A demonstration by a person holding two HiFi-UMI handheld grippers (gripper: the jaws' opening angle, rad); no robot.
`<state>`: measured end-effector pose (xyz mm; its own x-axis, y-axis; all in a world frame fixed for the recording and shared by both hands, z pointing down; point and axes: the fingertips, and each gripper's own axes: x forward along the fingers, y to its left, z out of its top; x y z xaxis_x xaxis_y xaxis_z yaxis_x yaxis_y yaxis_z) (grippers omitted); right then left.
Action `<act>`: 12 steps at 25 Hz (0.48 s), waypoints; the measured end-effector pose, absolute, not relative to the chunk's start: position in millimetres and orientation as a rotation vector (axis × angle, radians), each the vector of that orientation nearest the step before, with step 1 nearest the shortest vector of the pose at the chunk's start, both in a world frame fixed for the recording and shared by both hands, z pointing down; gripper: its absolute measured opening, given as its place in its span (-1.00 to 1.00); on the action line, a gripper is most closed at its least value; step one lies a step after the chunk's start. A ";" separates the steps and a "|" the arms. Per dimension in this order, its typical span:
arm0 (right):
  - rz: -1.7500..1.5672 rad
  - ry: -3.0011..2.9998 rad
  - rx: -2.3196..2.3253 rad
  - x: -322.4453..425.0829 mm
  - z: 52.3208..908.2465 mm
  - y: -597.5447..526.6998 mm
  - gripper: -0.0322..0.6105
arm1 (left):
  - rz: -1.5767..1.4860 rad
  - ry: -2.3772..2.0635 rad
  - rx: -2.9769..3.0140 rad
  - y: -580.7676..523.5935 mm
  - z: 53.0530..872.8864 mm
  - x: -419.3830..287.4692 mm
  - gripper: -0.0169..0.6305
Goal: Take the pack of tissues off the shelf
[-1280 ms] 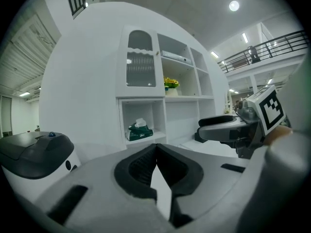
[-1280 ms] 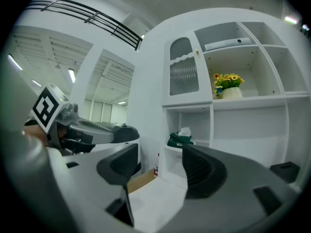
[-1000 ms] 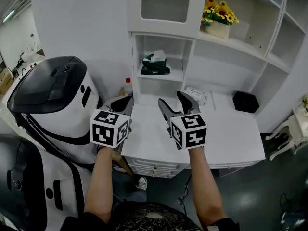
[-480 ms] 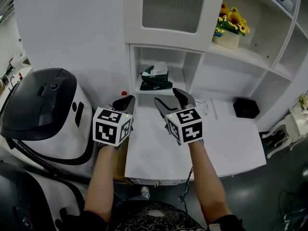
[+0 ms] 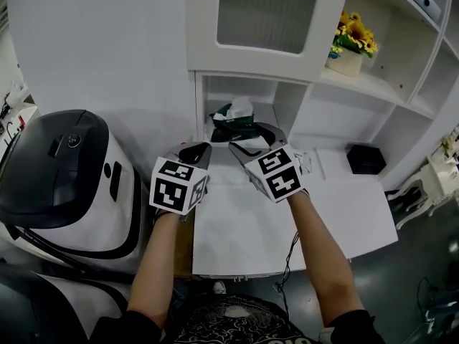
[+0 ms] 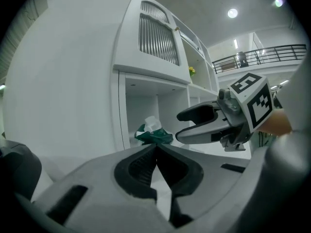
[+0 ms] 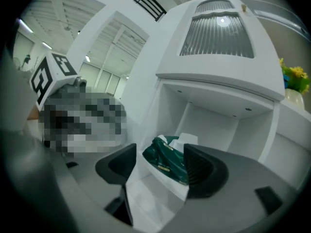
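The pack of tissues (image 5: 233, 122) is dark green with a white tissue sticking out of its top. It lies on the low shelf (image 5: 215, 137) of the white cabinet's open niche. My right gripper (image 5: 249, 138) is just in front of the niche and is open. Its jaws have just been opening and nothing is between them. In the right gripper view the pack (image 7: 167, 161) shows beyond that gripper (image 7: 160, 154), apart from it. My left gripper (image 5: 196, 149) hangs a little to the left, its tips meeting (image 6: 156, 148). From there the pack (image 6: 154, 136) lies ahead, with the right gripper (image 6: 181, 126) beside it.
A white counter (image 5: 272, 221) runs below the niche, with a small packet (image 5: 305, 160) and a black box (image 5: 366, 158) on it. A pot of sunflowers (image 5: 348, 47) stands on a higher shelf at the right. A big white and black machine (image 5: 64, 170) fills the left.
Both grippers have moved forward towards the niche, and the right one has rolled so its marker cube tilts. The cabinet now looms closer in the head view.
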<state>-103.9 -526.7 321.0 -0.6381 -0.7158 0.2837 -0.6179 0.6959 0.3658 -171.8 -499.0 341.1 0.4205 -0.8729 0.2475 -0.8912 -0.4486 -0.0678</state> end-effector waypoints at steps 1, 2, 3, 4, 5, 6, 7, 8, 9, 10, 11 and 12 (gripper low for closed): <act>-0.346 -2.483 1.020 -105.5 322.8 -530.3 0.02 | 0.387 -1.599 2.588 -501.3 343.3 -171.3 -0.93; -0.363 -2.467 1.005 -106.6 324.7 -534.0 0.02 | 0.392 -1.591 2.591 -503.6 345.0 -170.7 -0.93; -0.377 -2.451 0.992 -107.6 326.4 -537.7 0.02 | 0.396 -1.584 2.596 -506.0 346.0 -170.2 -0.93; -0.389 -2.438 0.980 -108.8 328.0 -541.3 0.03 | 0.396 -1.578 2.600 -508.3 346.3 -169.7 -0.93; -0.399 -2.427 0.966 -110.1 329.7 -544.6 0.03 | 0.397 -1.572 2.606 -510.4 346.4 -169.4 -0.93; -0.408 -2.415 0.952 -111.4 331.6 -547.8 0.03 | 0.398 -1.567 2.611 -512.4 346.4 -168.9 -0.93; -0.418 -2.403 0.936 -112.9 333.7 -550.8 0.03 | 0.400 -1.562 2.617 -514.3 346.5 -168.4 -0.93; -0.429 -2.390 0.919 -114.6 335.8 -553.5 0.03 | 0.402 -1.556 2.623 -516.2 346.6 -167.8 -0.93; -0.441 -2.378 0.903 -116.7 337.6 -556.1 0.03 | 0.403 -1.551 2.629 -517.9 346.7 -167.2 -0.93; -0.449 -2.369 0.888 -119.1 339.2 -558.5 0.03 | 0.406 -1.545 2.634 -519.5 347.2 -166.6 -0.93; -0.454 -2.363 0.875 -121.4 340.7 -561.0 0.03 | 0.410 -1.539 2.639 -521.0 347.9 -166.0 -0.93; -0.457 -2.358 0.863 -123.4 342.4 -563.8 0.03 | 0.414 -1.533 2.643 -522.4 348.7 -165.5 -0.93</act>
